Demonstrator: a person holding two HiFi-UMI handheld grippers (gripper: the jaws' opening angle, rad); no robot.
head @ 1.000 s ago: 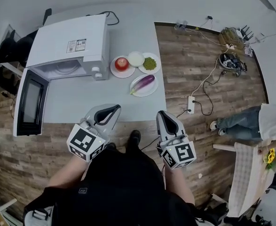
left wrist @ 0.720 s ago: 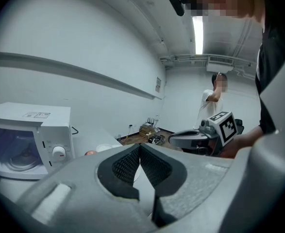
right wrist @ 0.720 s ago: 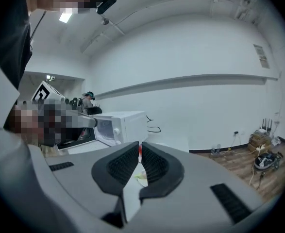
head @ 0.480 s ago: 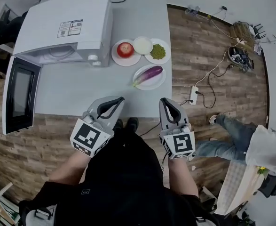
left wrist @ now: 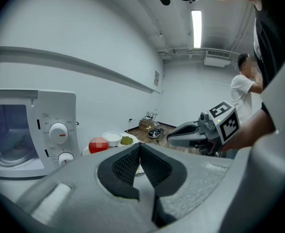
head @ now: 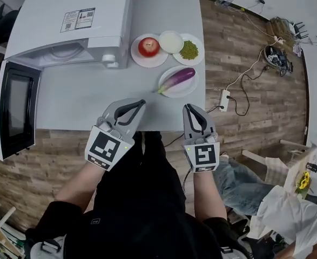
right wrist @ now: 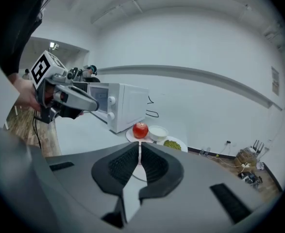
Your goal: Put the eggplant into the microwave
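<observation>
The purple eggplant (head: 177, 80) lies on a white plate (head: 188, 89) at the right side of the grey table (head: 93, 101). The white microwave (head: 72, 20) stands at the back left with its door (head: 15, 109) swung open toward me. My left gripper (head: 141, 103) hovers over the table's near edge, jaws shut and empty. My right gripper (head: 187, 108) is beside it, below the eggplant plate, also shut and empty. In the left gripper view my left gripper (left wrist: 139, 146) hides the eggplant. The right gripper (right wrist: 139, 147) points at the plates.
A red apple (head: 149, 46) on a plate, a white bowl (head: 171, 41) and a plate of green peas (head: 189, 50) sit behind the eggplant. A power strip (head: 224, 99) and cables lie on the wooden floor to the right. A person's legs (head: 244, 185) are at lower right.
Both grippers have come forward to the table's near edge, still shut. The table and microwave now sit closer in the head view. The person on the right has walked nearer.
</observation>
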